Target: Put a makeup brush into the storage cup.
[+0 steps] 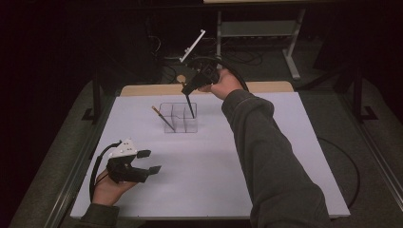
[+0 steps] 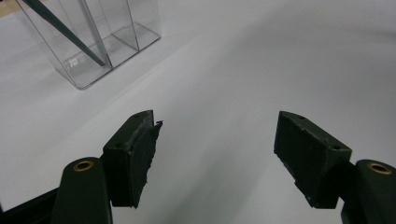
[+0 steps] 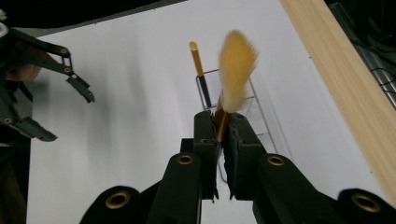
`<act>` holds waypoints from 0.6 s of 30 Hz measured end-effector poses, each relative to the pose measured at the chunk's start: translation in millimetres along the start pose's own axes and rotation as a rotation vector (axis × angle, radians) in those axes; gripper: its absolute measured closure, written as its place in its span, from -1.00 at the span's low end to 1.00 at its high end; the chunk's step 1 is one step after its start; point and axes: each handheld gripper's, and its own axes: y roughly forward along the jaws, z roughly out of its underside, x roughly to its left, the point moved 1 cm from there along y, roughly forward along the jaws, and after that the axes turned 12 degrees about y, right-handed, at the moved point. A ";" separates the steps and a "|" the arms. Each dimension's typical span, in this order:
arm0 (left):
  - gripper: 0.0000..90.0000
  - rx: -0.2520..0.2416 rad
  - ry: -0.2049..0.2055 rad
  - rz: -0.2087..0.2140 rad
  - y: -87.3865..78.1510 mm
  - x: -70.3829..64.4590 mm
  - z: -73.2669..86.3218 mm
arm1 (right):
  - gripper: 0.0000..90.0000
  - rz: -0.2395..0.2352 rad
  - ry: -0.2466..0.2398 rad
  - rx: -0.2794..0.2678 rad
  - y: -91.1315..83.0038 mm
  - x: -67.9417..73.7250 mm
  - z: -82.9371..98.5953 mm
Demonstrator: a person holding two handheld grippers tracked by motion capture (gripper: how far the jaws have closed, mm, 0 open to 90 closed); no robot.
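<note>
Right gripper (image 3: 223,128) is raised over the clear holder (image 1: 179,118) at the far middle of the white surface (image 1: 214,180), fingers (image 3: 205,135) pinching a brush (image 3: 232,79) by its ferrule, bristles up, handle dipping into what appears to be the right compartment. A second brush (image 1: 163,118) leans in the left compartment. Left gripper (image 2: 217,154) rests near-left on the surface, fingers spread, holding nothing.

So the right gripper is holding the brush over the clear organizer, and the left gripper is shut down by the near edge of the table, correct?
Not quite. The left gripper is open: the left gripper view shows its jaws spread wide apart with nothing between them. The rest holds: the right gripper is clamped on the brush over the clear organizer, and the left one sits near the table's near edge.
</note>
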 end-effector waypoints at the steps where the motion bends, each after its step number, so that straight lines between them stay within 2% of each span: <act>1: -0.36 0.003 0.007 -0.001 -0.7 0.8 0.0 | 0.84 0.006 -0.006 -0.001 0.2 -1.3 -1.6; 12: -0.37 -0.004 0.009 0.001 -1.8 0.6 -0.6 | 0.84 0.046 0.018 -0.006 5.5 -6.5 -17.3; 18: -0.37 -0.003 0.012 0.003 -2.2 0.0 -0.2 | 0.84 0.057 0.028 -0.004 12.1 -12.5 -19.3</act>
